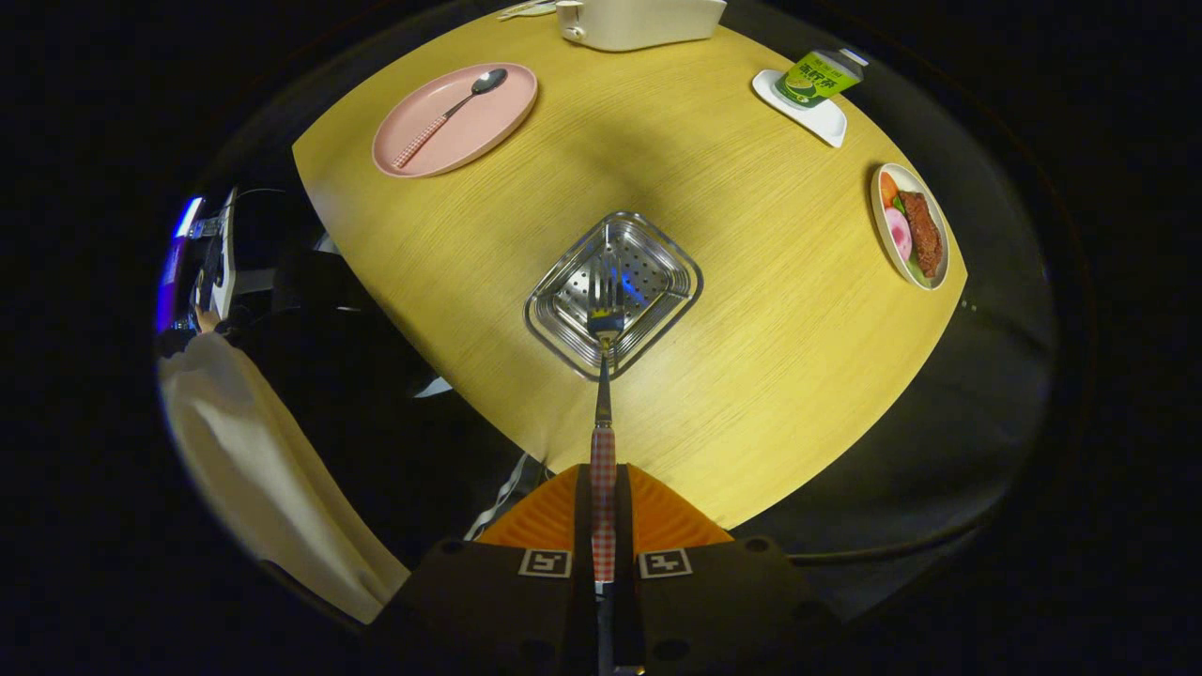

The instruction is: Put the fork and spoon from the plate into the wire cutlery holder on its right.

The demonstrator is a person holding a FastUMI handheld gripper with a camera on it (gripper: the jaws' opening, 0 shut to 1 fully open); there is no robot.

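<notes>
My gripper is shut on the red-checked handle of a fork. The fork points straight ahead, tines hanging over the mouth of the square metal cutlery holder, seen from above in the middle of the yellow table. Whether the tines touch the holder I cannot tell. Far beyond and to the left lies a pink plate with a spoon on it; the spoon has the same checked handle and a shiny bowl.
A green can on a small white dish stands far right. A plate of food sits near the table's right edge. A white box is at the far side. A person's pale sleeve is at the left, off the table.
</notes>
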